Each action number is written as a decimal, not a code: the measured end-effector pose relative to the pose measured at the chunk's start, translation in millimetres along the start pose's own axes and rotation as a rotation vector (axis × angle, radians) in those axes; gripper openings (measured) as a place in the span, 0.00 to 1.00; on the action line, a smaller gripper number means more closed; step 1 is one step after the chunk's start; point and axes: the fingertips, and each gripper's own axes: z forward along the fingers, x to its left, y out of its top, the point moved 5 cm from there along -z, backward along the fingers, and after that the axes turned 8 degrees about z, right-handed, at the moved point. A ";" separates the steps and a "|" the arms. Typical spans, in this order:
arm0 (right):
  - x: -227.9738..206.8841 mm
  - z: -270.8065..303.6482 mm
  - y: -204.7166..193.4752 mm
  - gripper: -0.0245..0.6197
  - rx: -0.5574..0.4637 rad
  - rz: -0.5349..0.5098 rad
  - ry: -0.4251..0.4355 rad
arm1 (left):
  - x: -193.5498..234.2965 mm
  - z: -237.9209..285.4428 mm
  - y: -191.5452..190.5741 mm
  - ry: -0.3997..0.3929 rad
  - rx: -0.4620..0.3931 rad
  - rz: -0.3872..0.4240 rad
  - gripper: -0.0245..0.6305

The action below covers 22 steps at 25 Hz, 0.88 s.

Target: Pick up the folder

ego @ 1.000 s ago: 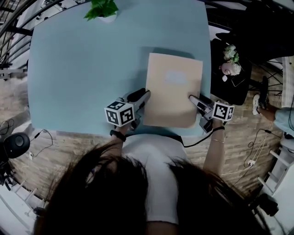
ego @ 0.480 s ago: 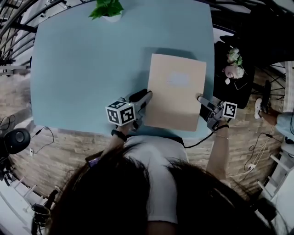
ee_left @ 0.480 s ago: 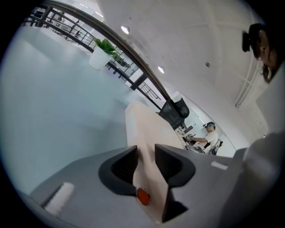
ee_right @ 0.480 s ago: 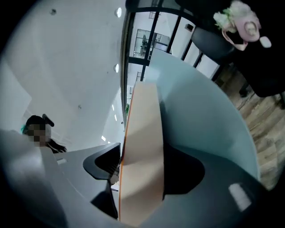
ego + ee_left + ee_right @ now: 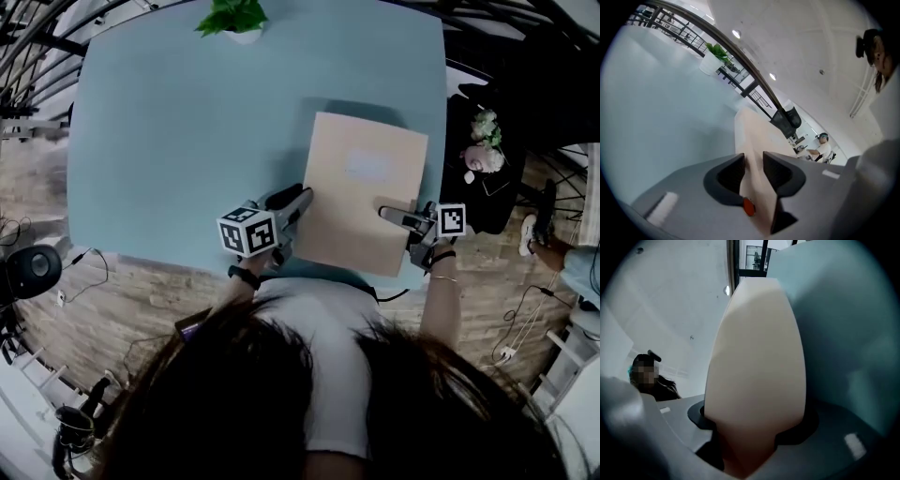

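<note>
The head view is dim and grey, and straight lines bend near its edges. The folder (image 5: 361,202) throws a soft shadow on the worktop (image 5: 187,141) at its far side. Both gripper views have black corners and blurred near parts.

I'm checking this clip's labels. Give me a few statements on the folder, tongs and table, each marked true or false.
1. A plant stands at the far edge of the table. True.
2. The left tongs are shut on the left edge of the folder. True.
3. The right tongs have nothing between their jaws. False: the folder's right edge is between them. The jaws stand wide and have just been closing.
4. The folder is on the table's left half. False: it is on the right half, near the person.
</note>
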 end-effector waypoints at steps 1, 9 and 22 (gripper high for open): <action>-0.8 -0.4 -0.2 0.50 -0.002 -0.001 -0.005 | 0.2 -0.2 0.0 -0.001 -0.004 -0.005 0.31; 0.8 -0.7 1.3 0.50 -0.001 -0.025 -0.035 | 0.7 -2.2 -0.5 -0.004 -0.048 -0.048 0.31; 47.0 9.0 21.5 0.49 -0.054 -0.194 -0.027 | -10.3 -14.2 48.4 0.008 -0.145 0.077 0.31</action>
